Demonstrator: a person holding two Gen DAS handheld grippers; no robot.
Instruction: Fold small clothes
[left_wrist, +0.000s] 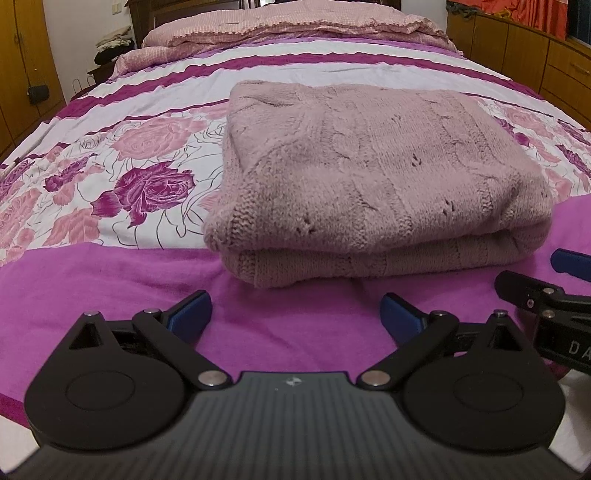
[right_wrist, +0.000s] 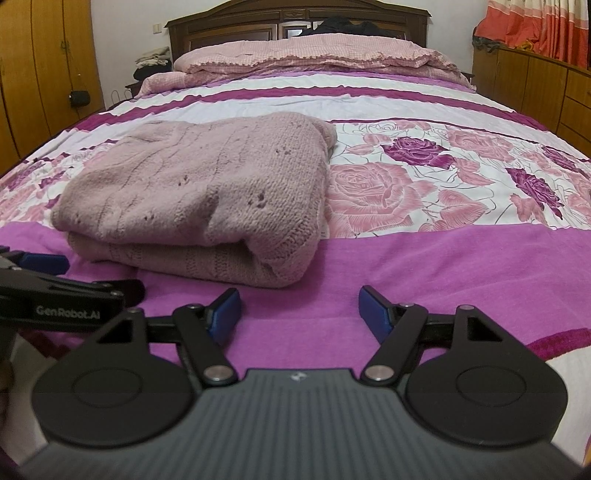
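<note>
A pink knitted sweater (left_wrist: 373, 184) is seen folded into a thick bundle on the flowered bedspread (left_wrist: 122, 177), its near edge lying on the plain purple band. The left gripper (left_wrist: 295, 314) is held spread wide and empty just short of that edge. The right gripper (right_wrist: 299, 310) is likewise parted, grasping nothing, beside the left one. Pillows (right_wrist: 306, 55), somewhat blurred, are piled by the headboard (right_wrist: 295, 18).

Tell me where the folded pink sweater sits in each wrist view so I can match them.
Left wrist view: the folded pink sweater fills the centre and right, just beyond the open left gripper.
Right wrist view: the folded pink sweater lies left of centre, ahead and left of the open right gripper.
Shared landmark: the pink checked pillows at the head of the bed.
</note>
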